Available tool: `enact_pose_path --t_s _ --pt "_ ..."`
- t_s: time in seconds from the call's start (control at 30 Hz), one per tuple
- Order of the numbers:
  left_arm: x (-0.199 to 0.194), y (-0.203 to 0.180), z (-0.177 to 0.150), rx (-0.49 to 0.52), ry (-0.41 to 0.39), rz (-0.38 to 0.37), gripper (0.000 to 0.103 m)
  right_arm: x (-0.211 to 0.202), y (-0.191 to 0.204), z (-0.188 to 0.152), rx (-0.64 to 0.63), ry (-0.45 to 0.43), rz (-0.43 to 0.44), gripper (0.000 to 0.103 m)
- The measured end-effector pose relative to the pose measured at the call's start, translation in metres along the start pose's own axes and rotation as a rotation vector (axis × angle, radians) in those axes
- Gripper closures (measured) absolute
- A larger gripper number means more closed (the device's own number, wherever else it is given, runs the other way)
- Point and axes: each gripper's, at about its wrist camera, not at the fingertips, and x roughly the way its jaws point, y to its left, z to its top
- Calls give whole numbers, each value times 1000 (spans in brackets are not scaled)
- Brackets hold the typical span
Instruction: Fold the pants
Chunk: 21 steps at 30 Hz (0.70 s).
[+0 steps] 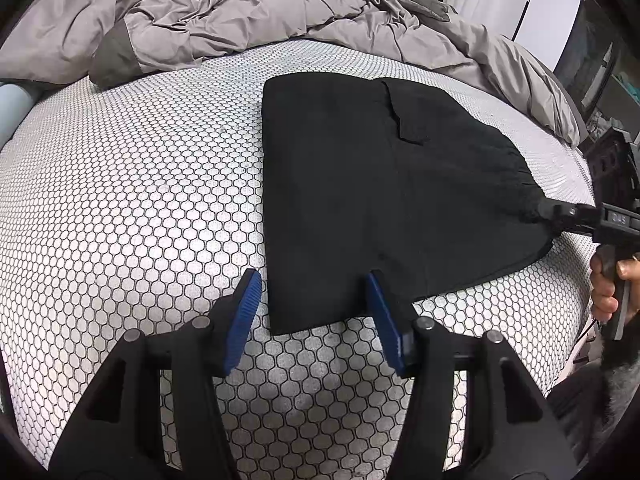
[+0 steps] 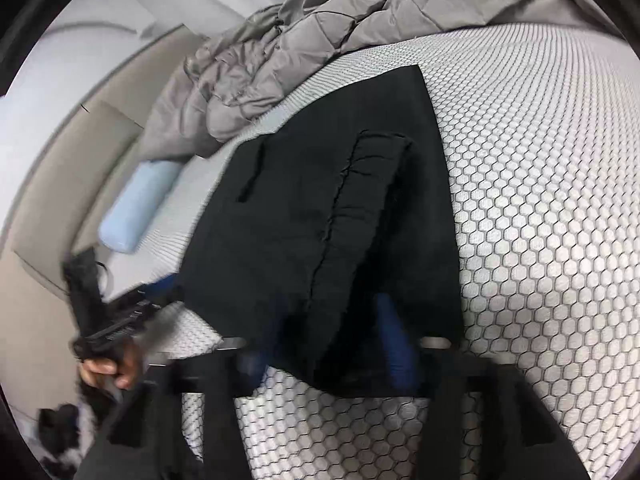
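Mattress (image 1: 140, 184): a bare white top with a dark honeycomb print fills both views and serves as the folding surface; most of it lies free around the garment.

Duvet (image 1: 224, 12): a crumpled grey quilt is bunched along the far side, apparently pushed back to leave room for folding.

Pants (image 1: 380, 184): black, folded into a compact, roughly flat packet near the middle of the mattress. A pocket flap faces up, and the gathered waistband runs toward the right-hand edge in the left wrist view. They appear already doubled over, so I judge the fold to be late on.

Bolster (image 2: 132, 212): a pale blue roll lies at the mattress edge, well apart from the pants.

Left gripper (image 1: 316, 312): its blue pads (image 1: 246, 312) stand apart, straddling the near corner of the packet. One pad is over bare mattress and the other at the cloth's edge, and neither presses the fabric. It seems placed to pin or pick that corner.

Right gripper (image 2: 324, 344): its own view is smeared, but the blue pads stand on either side of the waistband fold with the cloth between them, apparently not squeezed. In the left wrist view its tip sits at the gathered waistband end, a spot suited to tensioning or laying down that edge.

Hand (image 1: 608, 288): fingers wrap the right gripper's handle at the mattress edge.
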Motion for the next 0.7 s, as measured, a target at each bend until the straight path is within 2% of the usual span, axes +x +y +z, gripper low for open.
enact_pose_path --t_s 0.03,0.07,0.1,0.17,0.23,0.3,0.33,0.37,0.43,0.5,0.57,0.67,0.7 --pt "0 0 0 1 0 1 51 3 -2 1 10 -6 14 43" --pt "0 -1 1 0 0 3 51 8 -2 3 9 -23 5 52" --pt "0 -2 2 2 0 5 51 11 2 5 -11 -22 -26 77" --pt "0 -4 2 8 -2 5 51 6 15 9 -68 -45 -48 84" --pt "1 -7 2 17 1 -9 50 -10 26 12 -115 -99 -57 85" --pt "3 -9 2 33 6 -4 49 -8 24 14 -141 -93 -150 82" --pt "4 -9 1 40 6 2 49 -2 19 14 -142 -69 -215 77" --pt "4 -9 1 42 7 4 49 6 11 13 -114 -26 -235 68" --pt "1 -8 2 35 4 1 49 -3 6 13 -60 -43 -178 65" --pt "0 -7 2 32 0 -2 49 -22 10 10 -79 -85 -172 49" --pt "2 -6 1 31 2 -5 49 -34 6 6 -82 -117 -189 38" --pt "5 -5 1 12 2 -17 49 -24 -15 5 8 -71 -134 37" --pt "6 -5 1 8 3 -17 49 -17 -20 7 24 -50 -139 39"
